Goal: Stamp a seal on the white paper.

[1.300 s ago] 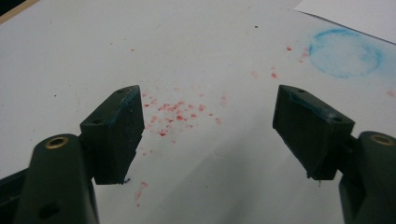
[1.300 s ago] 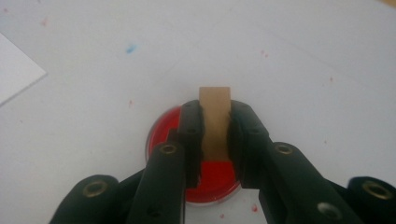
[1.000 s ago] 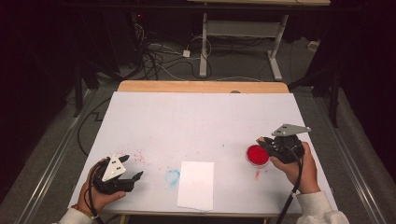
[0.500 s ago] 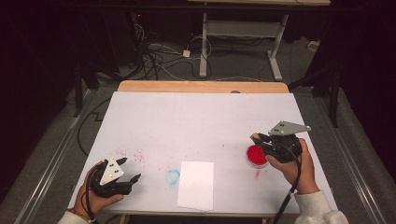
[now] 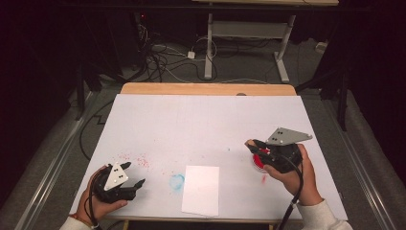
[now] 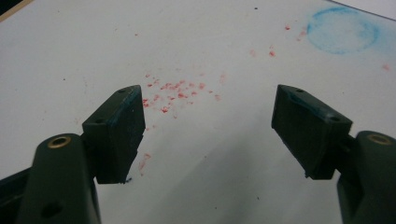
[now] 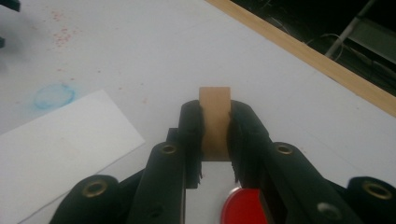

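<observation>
We see the right claw [image 7: 215, 135] squeezing a small tan wooden block [image 7: 215, 122]. The block sits right between the two black jaws, and both of them press on its sides. Its top end sticks out a little past the tips of the jaws. In the high view the right claw [image 5: 254, 146] is held up over the right side of the white worktop [image 5: 201, 124], and the block is too small to make out there. Just under this claw lies a round red pad [image 7: 244, 206], flat on the worktop. We also see the red pad [image 5: 259, 161] in the high view, partly hidden by the claw. The left claw [image 6: 208, 128] is wide open with nothing between its jaws. It rests low near the front left corner of the worktop [image 5: 136, 184]. Under it are little red specks [image 6: 175, 91]. A faint blue ring [image 5: 176, 181] is drawn on the worktop, just beside a white sheet of paper [image 5: 201, 189].
</observation>
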Demonstrator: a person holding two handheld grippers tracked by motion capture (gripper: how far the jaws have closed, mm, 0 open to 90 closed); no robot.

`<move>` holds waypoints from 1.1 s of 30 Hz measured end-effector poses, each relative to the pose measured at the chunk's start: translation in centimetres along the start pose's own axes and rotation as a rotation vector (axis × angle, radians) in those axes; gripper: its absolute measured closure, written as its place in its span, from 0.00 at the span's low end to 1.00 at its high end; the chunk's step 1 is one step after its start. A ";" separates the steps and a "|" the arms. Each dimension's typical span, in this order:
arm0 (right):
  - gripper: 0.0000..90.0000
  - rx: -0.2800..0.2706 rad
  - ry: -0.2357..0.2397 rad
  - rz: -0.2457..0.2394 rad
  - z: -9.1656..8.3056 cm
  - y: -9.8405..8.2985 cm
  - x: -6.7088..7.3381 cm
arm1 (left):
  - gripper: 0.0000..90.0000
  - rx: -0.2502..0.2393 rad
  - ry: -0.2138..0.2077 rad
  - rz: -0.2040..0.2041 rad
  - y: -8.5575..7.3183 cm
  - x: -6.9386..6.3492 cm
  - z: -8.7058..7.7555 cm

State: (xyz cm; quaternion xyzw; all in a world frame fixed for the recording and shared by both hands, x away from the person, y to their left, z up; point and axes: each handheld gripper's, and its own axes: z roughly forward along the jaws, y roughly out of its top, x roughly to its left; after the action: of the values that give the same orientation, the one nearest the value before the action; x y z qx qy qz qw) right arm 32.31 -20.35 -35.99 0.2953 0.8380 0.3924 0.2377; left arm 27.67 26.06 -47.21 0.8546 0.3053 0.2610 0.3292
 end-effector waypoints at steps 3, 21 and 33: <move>0.84 0.003 0.012 -0.018 0.3 0.3 0.6 | 0.28 -0.001 0.002 0.004 0.0 -0.1 -0.1; 0.84 0.045 0.160 -0.124 3.5 1.4 5.9 | 0.28 -0.002 0.006 0.001 0.0 -0.1 -0.2; 0.85 0.114 0.186 -0.137 6.0 0.8 8.5 | 0.28 0.001 0.007 0.003 0.1 -0.1 -0.1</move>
State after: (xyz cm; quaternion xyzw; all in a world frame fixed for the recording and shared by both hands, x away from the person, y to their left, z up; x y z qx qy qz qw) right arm 30.27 -11.04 -40.28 0.2128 0.8956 0.3527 0.1678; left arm 27.55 26.04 -47.10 0.8543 0.3054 0.2643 0.3272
